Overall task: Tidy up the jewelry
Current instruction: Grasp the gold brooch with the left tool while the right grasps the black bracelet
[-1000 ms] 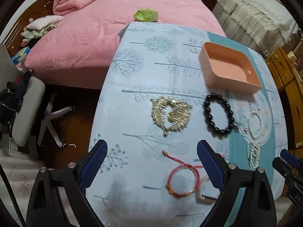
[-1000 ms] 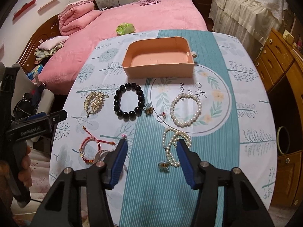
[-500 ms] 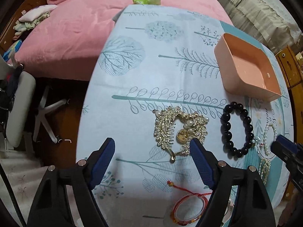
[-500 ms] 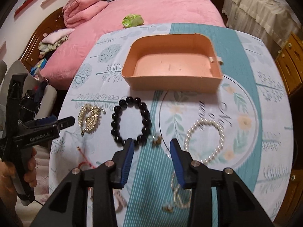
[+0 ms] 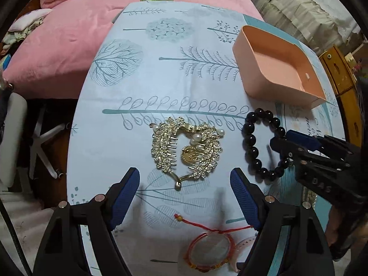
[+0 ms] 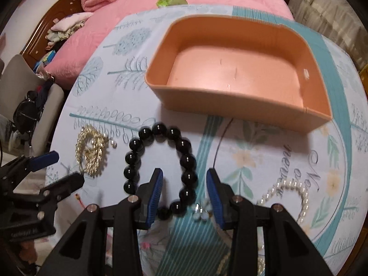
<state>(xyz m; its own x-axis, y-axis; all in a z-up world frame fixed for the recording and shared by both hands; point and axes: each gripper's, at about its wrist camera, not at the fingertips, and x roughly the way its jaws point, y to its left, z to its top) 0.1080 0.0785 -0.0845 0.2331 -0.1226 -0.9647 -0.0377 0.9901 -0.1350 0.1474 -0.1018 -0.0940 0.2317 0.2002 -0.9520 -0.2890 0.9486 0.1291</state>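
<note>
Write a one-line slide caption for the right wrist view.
Open right claw straddles black bead bracelet before the empty peach tray.

The left hand-held gripper [image 5: 185, 194] is matte black plastic — angular arms, each ending in a blue ridged pad, with silver round screws at the joints. The right hand-held gripper [image 6: 184, 192] is built the same way, with pale embossed lettering on its side. A thin black cable runs beside the left body — bare fingers [image 6: 28, 248] show under it.
</note>
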